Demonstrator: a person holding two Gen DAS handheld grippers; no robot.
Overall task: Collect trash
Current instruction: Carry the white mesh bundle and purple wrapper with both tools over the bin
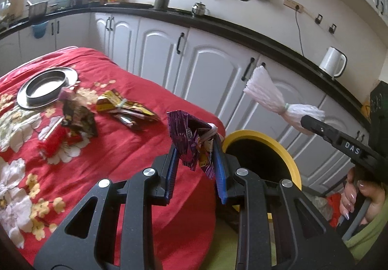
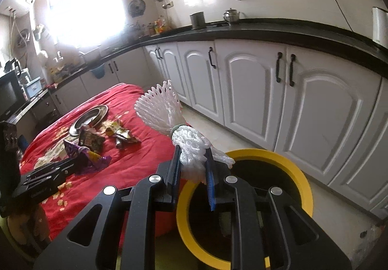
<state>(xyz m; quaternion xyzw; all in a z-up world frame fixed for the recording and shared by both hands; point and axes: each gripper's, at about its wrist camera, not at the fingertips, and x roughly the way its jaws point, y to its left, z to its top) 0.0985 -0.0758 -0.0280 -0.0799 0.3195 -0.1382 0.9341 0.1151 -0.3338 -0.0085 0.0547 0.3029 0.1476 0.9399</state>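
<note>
My left gripper (image 1: 196, 146) is shut on a purple snack wrapper (image 1: 191, 141), held above the table's right edge beside the yellow-rimmed bin (image 1: 288, 160). My right gripper (image 2: 192, 160) is shut on a white foam net (image 2: 179, 124) tied with a green band, held over the bin's (image 2: 298, 172) near rim. The net (image 1: 271, 97) and the right gripper (image 1: 305, 124) also show at right in the left wrist view. The left gripper (image 2: 70, 163) with its purple wrapper (image 2: 84, 158) appears at left in the right wrist view. On the red floral cloth (image 1: 121, 160) lie a yellow wrapper bundle (image 1: 121, 109) and a dark wrapper (image 1: 77, 119).
A steel plate (image 1: 46, 88) sits at the table's far left. White cabinets (image 2: 266, 90) with black handles run under a black counter (image 1: 242, 34) behind the bin. A white kettle (image 1: 332, 61) stands on the counter. A hand (image 1: 359, 199) grips the right gripper's handle.
</note>
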